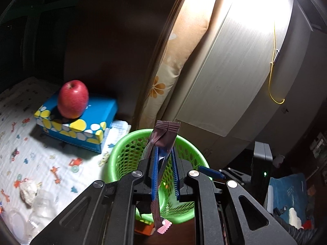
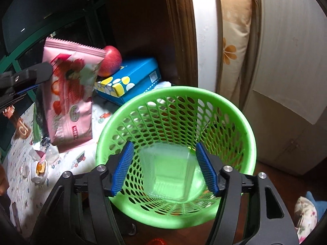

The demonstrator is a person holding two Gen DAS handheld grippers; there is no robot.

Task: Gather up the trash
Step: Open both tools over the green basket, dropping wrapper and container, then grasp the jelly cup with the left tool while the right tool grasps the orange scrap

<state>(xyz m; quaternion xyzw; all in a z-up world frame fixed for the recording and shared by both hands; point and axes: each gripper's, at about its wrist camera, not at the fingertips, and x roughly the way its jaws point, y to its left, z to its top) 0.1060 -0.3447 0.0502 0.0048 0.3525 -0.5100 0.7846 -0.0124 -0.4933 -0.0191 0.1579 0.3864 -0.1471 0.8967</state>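
- My left jaws [image 1: 165, 155] are pinched on the pink snack wrapper [image 2: 69, 94]; my right jaws [image 2: 163, 167] are spread wide over the green basket [image 2: 235, 110], a clear plastic tray [image 2: 169, 175] loose inside it.
- Risk: letting go now, I judge the wrapper, held beside the basket rim, would miss.
- Only the right view shows the wrapper's printed face; the left shows it edge-on.
- Beyond the basket, an apple [image 1: 73, 99] sits on the blue tissue box [image 1: 81, 122].

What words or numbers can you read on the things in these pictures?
Pink snack wrapper held by the left gripper: it has printing and a small red label near the bottom, too blurred to read.
Bottle at the left edge: big pale letters, perhaps "cl", cut off and unsure.
Blue tissue box: a small printed patch on its end, too small to read.
Green basket and apple: no writing.
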